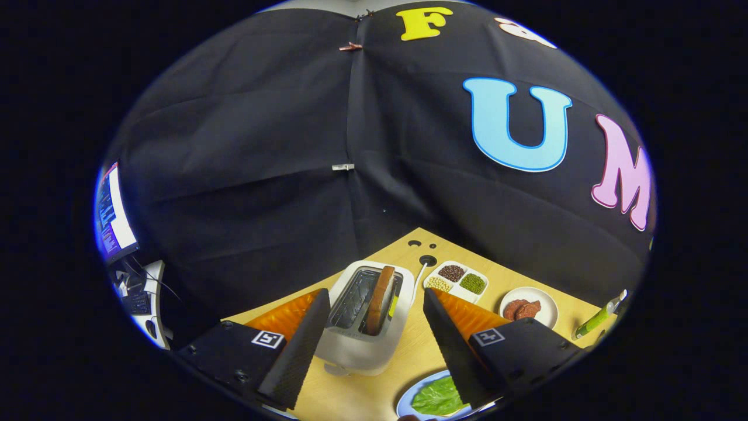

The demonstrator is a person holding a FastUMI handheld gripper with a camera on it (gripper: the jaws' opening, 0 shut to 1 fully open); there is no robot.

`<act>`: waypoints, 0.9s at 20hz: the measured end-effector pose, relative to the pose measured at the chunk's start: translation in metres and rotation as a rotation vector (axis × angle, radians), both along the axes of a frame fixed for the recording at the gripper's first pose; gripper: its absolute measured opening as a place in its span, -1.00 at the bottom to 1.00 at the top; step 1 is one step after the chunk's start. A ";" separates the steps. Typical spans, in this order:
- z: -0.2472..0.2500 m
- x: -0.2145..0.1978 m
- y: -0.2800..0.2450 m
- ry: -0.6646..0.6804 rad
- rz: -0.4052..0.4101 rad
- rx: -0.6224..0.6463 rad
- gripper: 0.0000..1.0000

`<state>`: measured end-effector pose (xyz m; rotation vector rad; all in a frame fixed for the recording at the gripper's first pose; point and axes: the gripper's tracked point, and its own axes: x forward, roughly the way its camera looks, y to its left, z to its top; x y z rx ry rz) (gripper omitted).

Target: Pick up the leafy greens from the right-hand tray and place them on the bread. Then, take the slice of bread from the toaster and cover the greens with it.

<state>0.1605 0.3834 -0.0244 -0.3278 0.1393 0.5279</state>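
Observation:
A white toaster (365, 327) stands on the wooden table (409, 356), between and just ahead of my fingers. A slice of bread (381, 299) sticks upright out of its right-hand slot. Close below, by my right finger (453, 345), lies a leafy green (437, 399) on a light blue plate (409, 400); whether bread lies under it I cannot tell. My gripper (377, 298) is open, hovering above the table, its fingers spread about as wide as the toaster, with nothing held.
Beyond the toaster sits a white divided tray (456, 280) with dark, green and pale grains. A white dish (529, 307) with red-brown paste stands to the right, and a green pen-like tool (596, 318) lies past it. A monitor (114, 213) and a cluttered desk are far left.

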 end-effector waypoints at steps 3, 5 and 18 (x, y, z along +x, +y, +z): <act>-0.017 0.024 0.008 0.035 -0.016 -0.023 1.00; -0.027 0.040 0.012 0.052 -0.036 -0.030 1.00; -0.057 0.071 0.032 0.107 -0.097 -0.064 0.50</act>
